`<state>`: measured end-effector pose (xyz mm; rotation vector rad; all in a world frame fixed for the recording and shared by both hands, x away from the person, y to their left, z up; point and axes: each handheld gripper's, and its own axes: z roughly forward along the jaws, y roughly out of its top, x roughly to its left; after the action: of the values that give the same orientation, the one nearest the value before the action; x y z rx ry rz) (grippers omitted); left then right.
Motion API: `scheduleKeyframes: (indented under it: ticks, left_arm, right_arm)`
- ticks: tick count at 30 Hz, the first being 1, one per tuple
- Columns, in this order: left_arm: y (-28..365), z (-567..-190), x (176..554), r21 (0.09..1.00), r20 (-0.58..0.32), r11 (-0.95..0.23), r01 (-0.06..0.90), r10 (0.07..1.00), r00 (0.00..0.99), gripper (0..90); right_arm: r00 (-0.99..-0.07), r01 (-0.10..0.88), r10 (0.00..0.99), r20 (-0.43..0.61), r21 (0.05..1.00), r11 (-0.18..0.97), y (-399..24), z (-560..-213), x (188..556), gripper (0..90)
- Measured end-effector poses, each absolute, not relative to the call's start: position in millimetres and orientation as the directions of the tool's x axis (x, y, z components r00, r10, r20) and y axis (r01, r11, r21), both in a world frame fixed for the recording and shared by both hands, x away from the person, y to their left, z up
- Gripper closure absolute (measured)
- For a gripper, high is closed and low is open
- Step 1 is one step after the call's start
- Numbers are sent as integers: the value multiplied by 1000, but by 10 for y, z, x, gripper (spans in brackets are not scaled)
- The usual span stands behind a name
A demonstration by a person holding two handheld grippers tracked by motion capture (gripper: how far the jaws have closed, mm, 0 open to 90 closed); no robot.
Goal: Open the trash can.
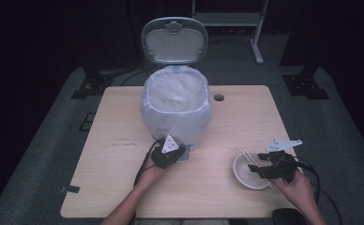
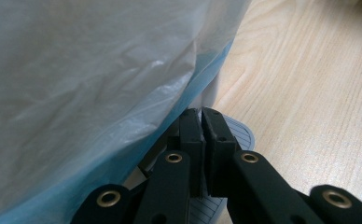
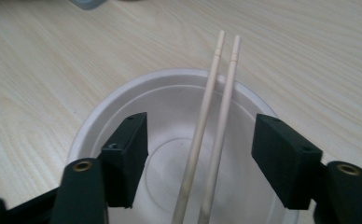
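two wooden chopsticks (image 3: 212,126) lie side by side across a white bowl (image 3: 123,107), their far tips reaching past its rim onto the table (image 1: 124,178). the bowl sits near the table's front right corner. the right gripper (image 3: 200,161) hangs over it with one jaw on each side of the pair, the jaws half open and clear of the sticks, no pad touching them. its grey three-cornered plate and cable show in the high view, where the gripper (image 1: 264,169) covers the bowl's near side.

well apart, at the table's middle, stands one bin (image 1: 175,112) lined with a pale plastic bag, its lid (image 1: 174,40) raised upright behind. the left gripper (image 1: 170,154) rests at the bin's foot with its jaws shut together. the left gripper view shows what the high view hides: the closed tips (image 2: 201,122) sit over a grey ribbed pedal (image 2: 242,135) under the bag's (image 2: 90,93) overhang; whether they press it cannot be told. a round hole (image 1: 218,97) marks the tabletop behind the bin.
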<state>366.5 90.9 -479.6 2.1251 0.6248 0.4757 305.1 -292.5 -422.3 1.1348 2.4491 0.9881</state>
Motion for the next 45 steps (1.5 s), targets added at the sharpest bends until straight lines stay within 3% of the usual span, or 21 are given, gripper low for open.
scheduleKeyframes:
  ticks: [7, 10, 20, 35, 45]
  left_arm:
    - [909, -4796, 3664, 816, 110, -515, 264, 586, 803, 881]
    - [908, -4797, 3664, 817, 109, -513, 264, 587, 802, 881]
    - [912, -4796, 3668, 816, 107, -514, 265, 585, 804, 881]
    - [918, -4792, 3677, 818, 114, -515, 257, 582, 805, 881]
    - [928, -4787, 3681, 812, 117, -522, 260, 582, 805, 880]
  right_arm:
    - [-664, 591, 747, 26, 631, 503, -2898, -4280, 3115, 511]
    - [-682, 589, 731, 22, 608, 532, -2884, -4301, 3139, 612]
    - [-695, 600, 718, 32, 576, 555, -2884, -4316, 3177, 782]
    - [-700, 609, 705, 116, 613, 504, -2980, -4189, 3176, 791]
    - [-725, 576, 681, 102, 633, 518, -2952, -3943, 3163, 791]
